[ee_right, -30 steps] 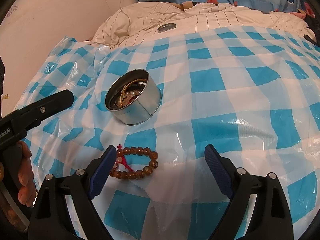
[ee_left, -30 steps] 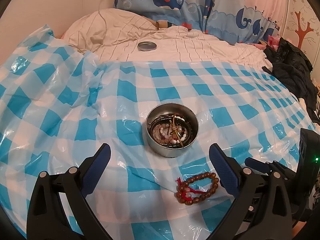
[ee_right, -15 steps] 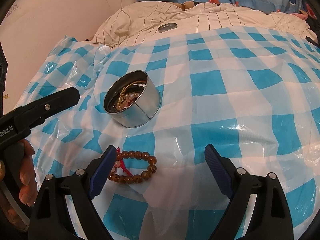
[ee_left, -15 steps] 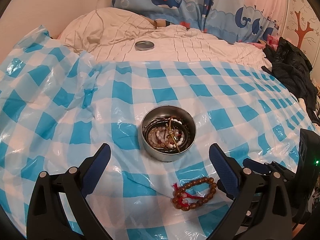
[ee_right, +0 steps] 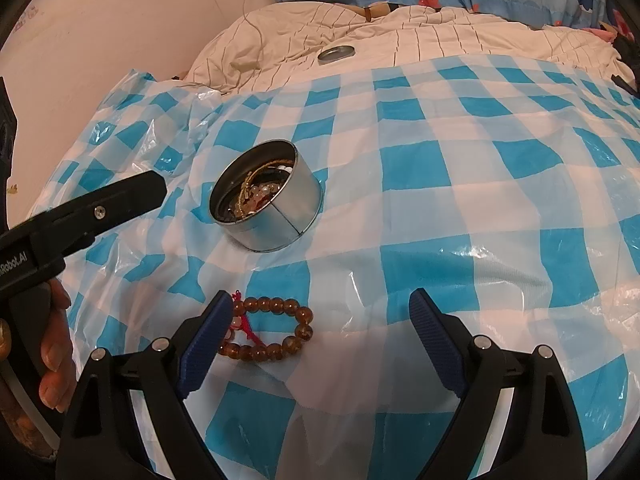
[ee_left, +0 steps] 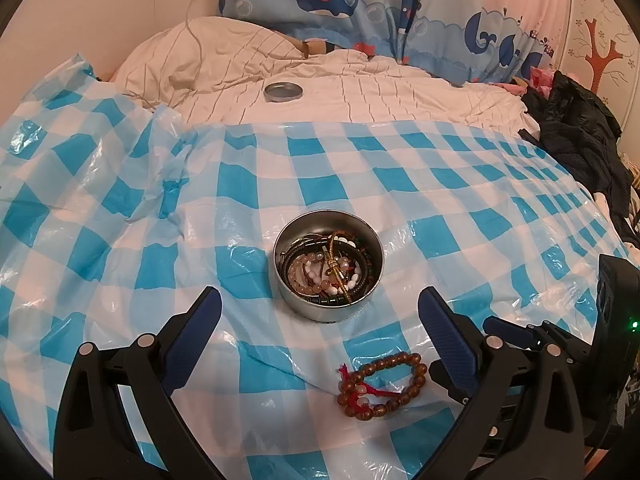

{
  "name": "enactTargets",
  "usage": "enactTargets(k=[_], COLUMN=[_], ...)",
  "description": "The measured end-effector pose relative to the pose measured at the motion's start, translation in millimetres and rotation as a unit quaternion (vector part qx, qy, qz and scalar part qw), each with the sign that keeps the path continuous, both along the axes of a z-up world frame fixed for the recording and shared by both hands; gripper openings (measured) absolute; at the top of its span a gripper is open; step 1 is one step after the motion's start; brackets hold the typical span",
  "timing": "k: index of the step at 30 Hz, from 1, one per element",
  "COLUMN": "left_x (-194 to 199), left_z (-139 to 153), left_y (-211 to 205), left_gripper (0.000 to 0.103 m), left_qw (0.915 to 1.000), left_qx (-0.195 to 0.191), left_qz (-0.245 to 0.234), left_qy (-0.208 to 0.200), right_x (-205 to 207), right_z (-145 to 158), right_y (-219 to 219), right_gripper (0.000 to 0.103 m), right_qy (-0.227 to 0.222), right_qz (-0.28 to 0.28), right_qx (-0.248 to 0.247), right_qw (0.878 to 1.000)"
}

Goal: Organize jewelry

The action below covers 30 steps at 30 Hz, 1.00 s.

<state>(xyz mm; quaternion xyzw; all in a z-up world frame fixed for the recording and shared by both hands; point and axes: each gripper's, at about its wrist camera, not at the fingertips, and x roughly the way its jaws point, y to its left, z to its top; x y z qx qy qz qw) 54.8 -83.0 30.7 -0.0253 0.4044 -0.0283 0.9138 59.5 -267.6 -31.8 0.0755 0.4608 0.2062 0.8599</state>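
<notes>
Reading from the left, a hand (ee_right: pixel 48 344) grips the handle of the left gripper (ee_left: pixel 320 322), whose jaws stand wide apart and empty, framing the tin (ee_left: pixel 329 266) from the near side without touching it. That stance looks meant to steady or guard the tin while the other tool works, though this is a guess. The tin sits upright on the checked sheet (ee_left: pixel 120 240), mouth up, packed with coiled bracelets and a gold-coloured piece. Its lid (ee_left: pixel 283 91) lies well apart on the striped bedding (ee_left: pixel 400 100) behind, presumably set aside so the tin can be filled.

Nearer the cameras and just right of the tin lies the bracelet (ee_right: pixel 266 330), brown beads with a red cord knot, flat on the sheet. It is squashed into an oval rather than a round loop. In the right wrist view its long axis runs across the frame, roughly level, with the red knot at the left end beside the left blue pad. The right gripper (ee_right: pixel 320 338) is spread wide and holds nothing; the bracelet lies off to the left of its gap, partly behind one finger (ee_right: pixel 204 344). Likely it waits to shift left and close across the oval's short side.
</notes>
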Motion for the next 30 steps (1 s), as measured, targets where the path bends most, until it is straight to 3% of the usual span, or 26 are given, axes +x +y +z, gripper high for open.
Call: enactTargets(k=[30], left_x=[-6.6], left_z=[3.4], left_y=[-3.4], left_gripper=[0.095], left_qw=[1.0000], left_qx=[0.001], left_qz=[-0.002], left_qy=[-0.001], right_x=[-13.5], right_z=[6.6], right_y=[-4.8], right_gripper=[0.086], right_qy=[-0.003], right_qz=[0.004], right_qx=[-0.003], right_qw=[1.000])
